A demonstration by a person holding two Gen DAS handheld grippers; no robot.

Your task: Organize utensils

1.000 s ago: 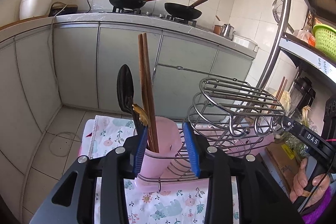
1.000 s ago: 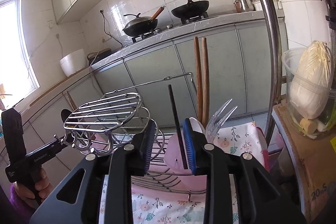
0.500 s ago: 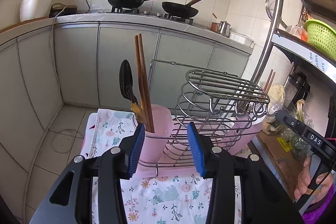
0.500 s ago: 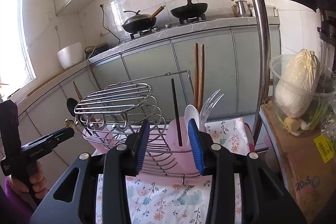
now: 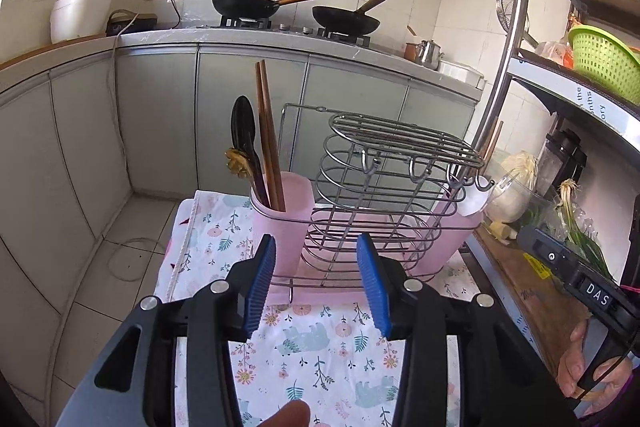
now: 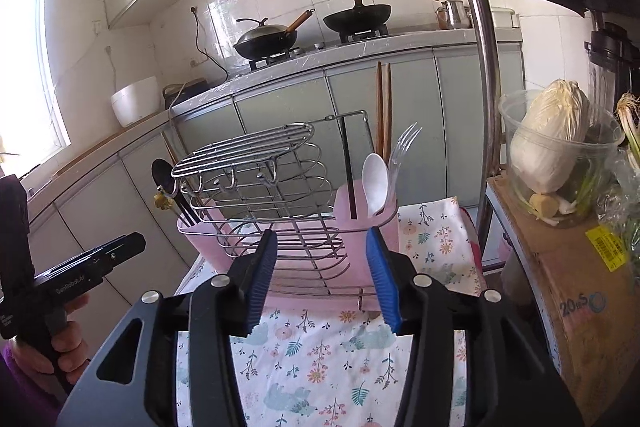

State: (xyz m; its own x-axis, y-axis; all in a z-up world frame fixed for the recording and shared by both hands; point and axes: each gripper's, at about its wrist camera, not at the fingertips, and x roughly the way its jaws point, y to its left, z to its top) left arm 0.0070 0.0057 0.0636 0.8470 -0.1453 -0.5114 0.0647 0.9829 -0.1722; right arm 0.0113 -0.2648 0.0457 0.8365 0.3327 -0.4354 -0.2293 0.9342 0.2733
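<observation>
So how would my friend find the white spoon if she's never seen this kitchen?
Look at the metal wire rack standing on the flowery cloth. A pink cup hangs at each end; take the one nearest the cabbage tub. The white spoon stands in it, bowl up, the only solid white thing beside a clear plastic fork, a black stick and brown chopsticks.

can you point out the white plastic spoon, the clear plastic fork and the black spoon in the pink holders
white plastic spoon [image 6: 375, 183]: right wrist view, on its bowl
clear plastic fork [image 6: 403, 147]: right wrist view, just below its tines
black spoon [image 5: 243, 123]: left wrist view, on its bowl
</observation>
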